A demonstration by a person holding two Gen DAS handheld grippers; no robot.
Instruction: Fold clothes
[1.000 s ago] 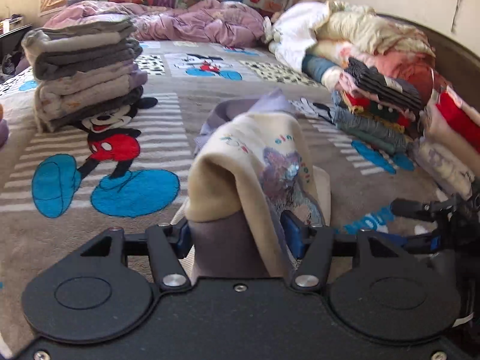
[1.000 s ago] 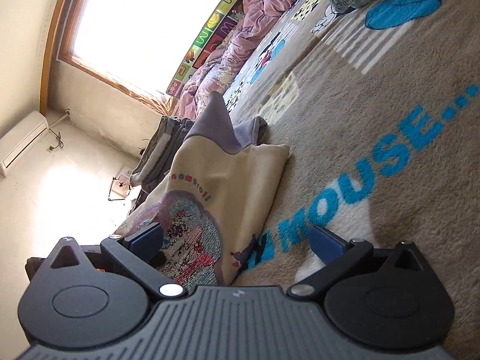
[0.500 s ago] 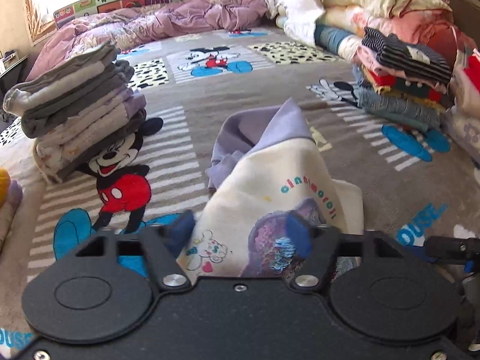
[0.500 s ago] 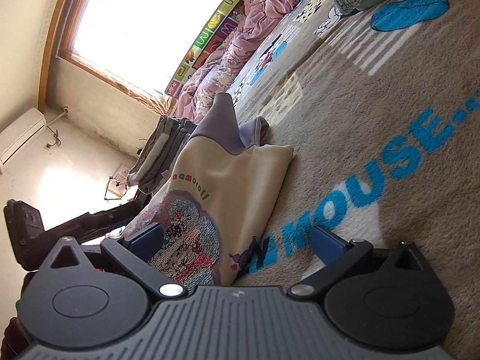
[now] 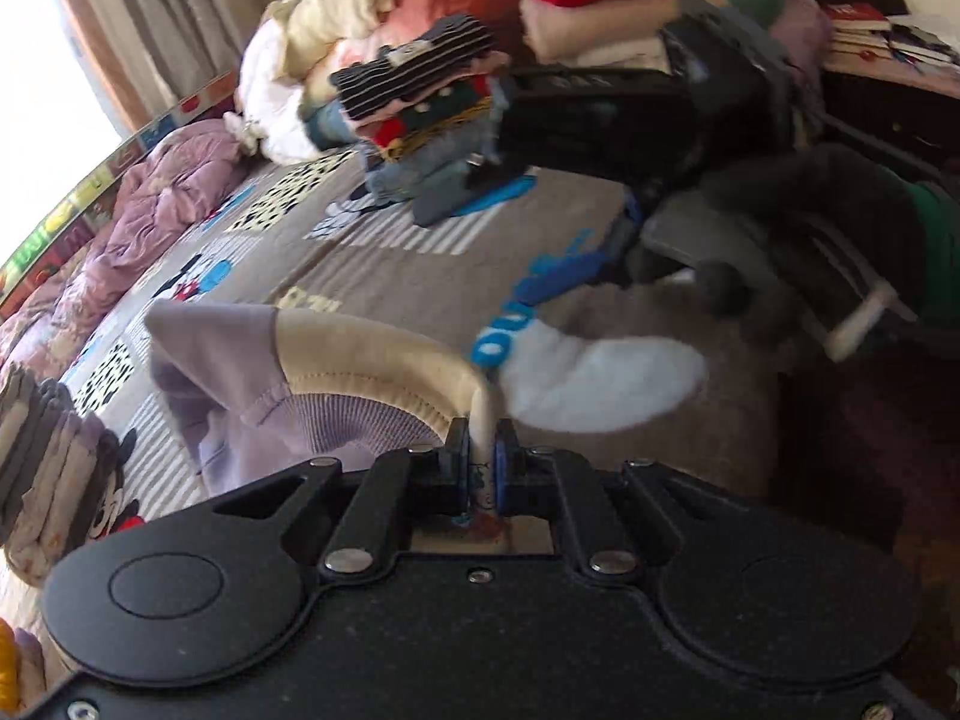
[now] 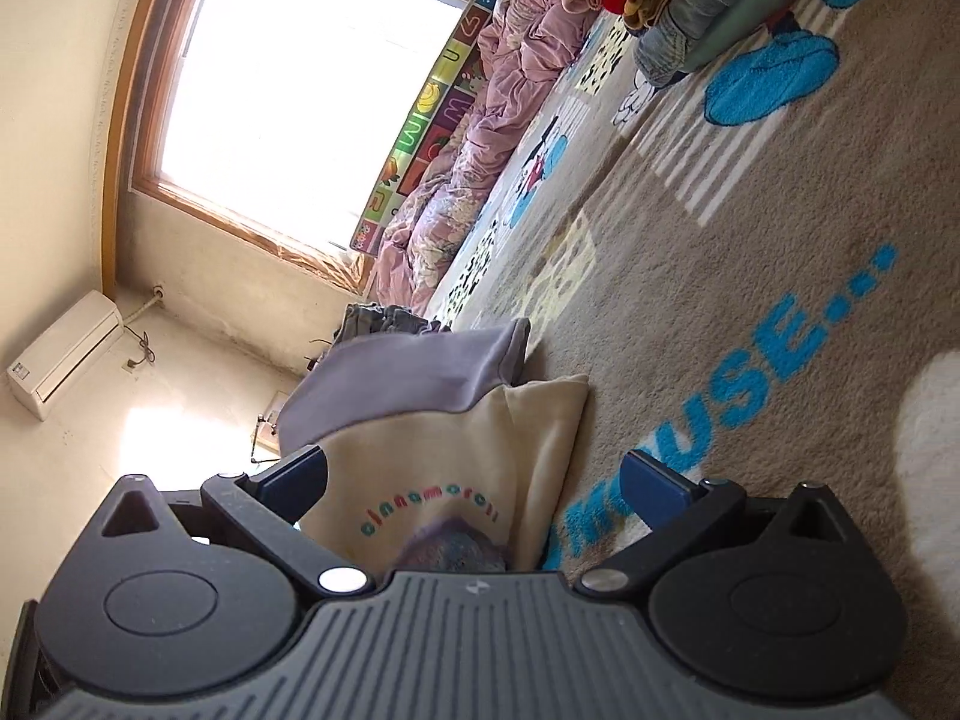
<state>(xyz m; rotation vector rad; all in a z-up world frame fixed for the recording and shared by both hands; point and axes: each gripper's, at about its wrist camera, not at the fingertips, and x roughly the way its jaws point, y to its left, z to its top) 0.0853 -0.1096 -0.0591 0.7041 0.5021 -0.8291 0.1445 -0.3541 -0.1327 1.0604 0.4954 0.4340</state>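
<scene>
— Where do we have the sweater (image 5: 372,360)?
— Our left gripper (image 5: 482,456) has its fingers (image 5: 457,468) pinched tight on the cream edge. Our right gripper (image 6: 474,474) is spread wide, with the printed front lying between its fingers, gripped by neither.
— And underneath?
— It lies on the bed's cartoon blanket (image 6: 750,228), near a folded stack (image 5: 42,468); an unfolded pile (image 5: 432,96) sits along the far edge, under the window (image 6: 300,78).
</scene>
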